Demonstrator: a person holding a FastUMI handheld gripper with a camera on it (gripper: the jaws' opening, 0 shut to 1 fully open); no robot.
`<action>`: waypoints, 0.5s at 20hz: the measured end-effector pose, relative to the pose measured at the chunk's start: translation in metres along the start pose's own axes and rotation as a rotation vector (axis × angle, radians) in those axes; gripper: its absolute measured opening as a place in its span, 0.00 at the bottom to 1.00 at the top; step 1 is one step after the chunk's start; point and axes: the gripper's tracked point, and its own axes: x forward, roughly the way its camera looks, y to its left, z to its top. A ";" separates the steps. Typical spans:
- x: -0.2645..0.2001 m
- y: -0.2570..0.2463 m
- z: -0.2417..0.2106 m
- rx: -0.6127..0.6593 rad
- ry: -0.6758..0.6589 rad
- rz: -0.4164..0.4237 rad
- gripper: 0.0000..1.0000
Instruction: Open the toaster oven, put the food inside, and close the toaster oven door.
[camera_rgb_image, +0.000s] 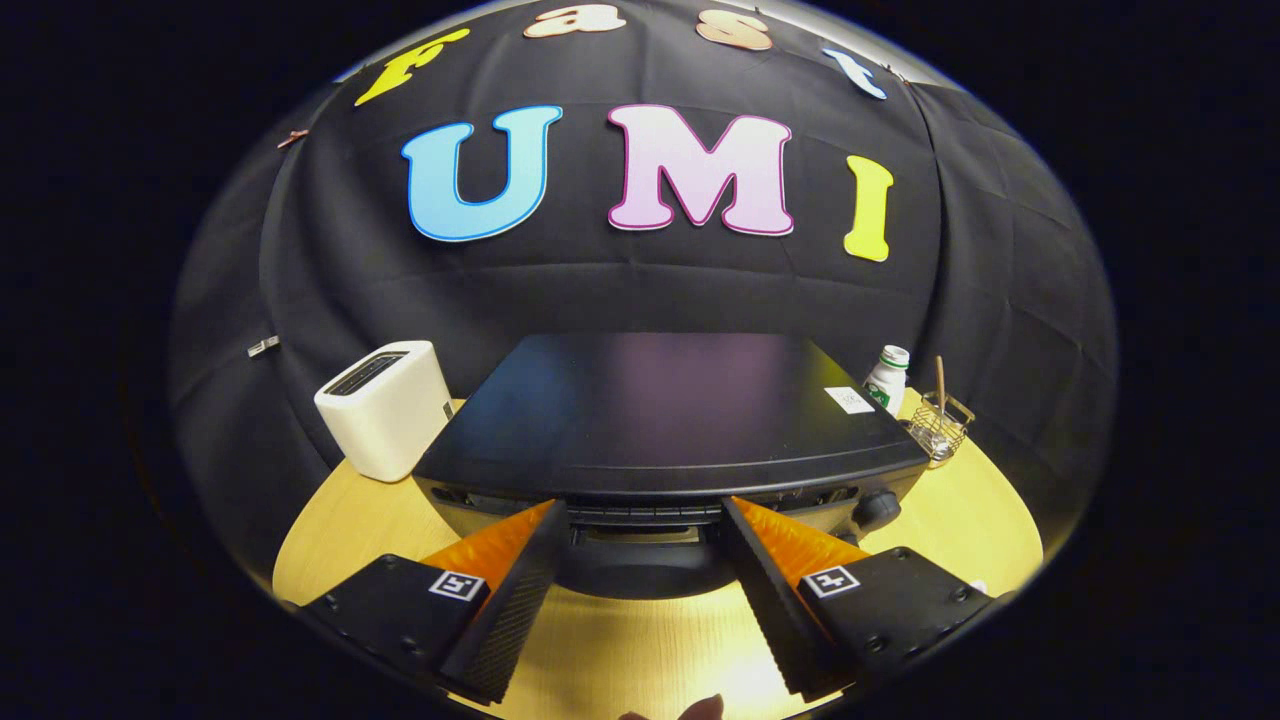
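Black toaster oven (668, 415) dead ahead on a pale wooden desk (350, 530), seen from above its flat glossy top. Small white sticker (850, 400) near the top's right rear corner, print too small to read. Door handle (640, 565) curved and dark below the front edge, door shut, a round knob (877, 507) at the front right. Gripper (645, 515) just in front of the oven, fingers (520, 580) spread wide, empty, tips at the level of the front edge on either side of the handle, touching or not cannot be told. Square black-and-white markers on both finger mounts, no readable words.

Left of the oven, close to its corner, a white slot toaster (385, 408) standing upright. Right of the oven, a white bottle (886, 378) with a green label, writing unreadable, and beside it a wire basket (940, 428) with a thin stick standing in it. Bare desk open under and between the fingers, and more to the far right in front of the basket. Desk edge rounded, black cloth wall close behind everything. Something pale, perhaps a fingertip, barely visible below the fingers.
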 end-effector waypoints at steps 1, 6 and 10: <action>-0.004 0.000 -0.007 -0.001 0.012 -0.004 0.99; -0.028 -0.001 -0.030 0.005 0.004 -0.012 0.99; -0.039 0.000 -0.046 0.001 0.015 -0.011 0.99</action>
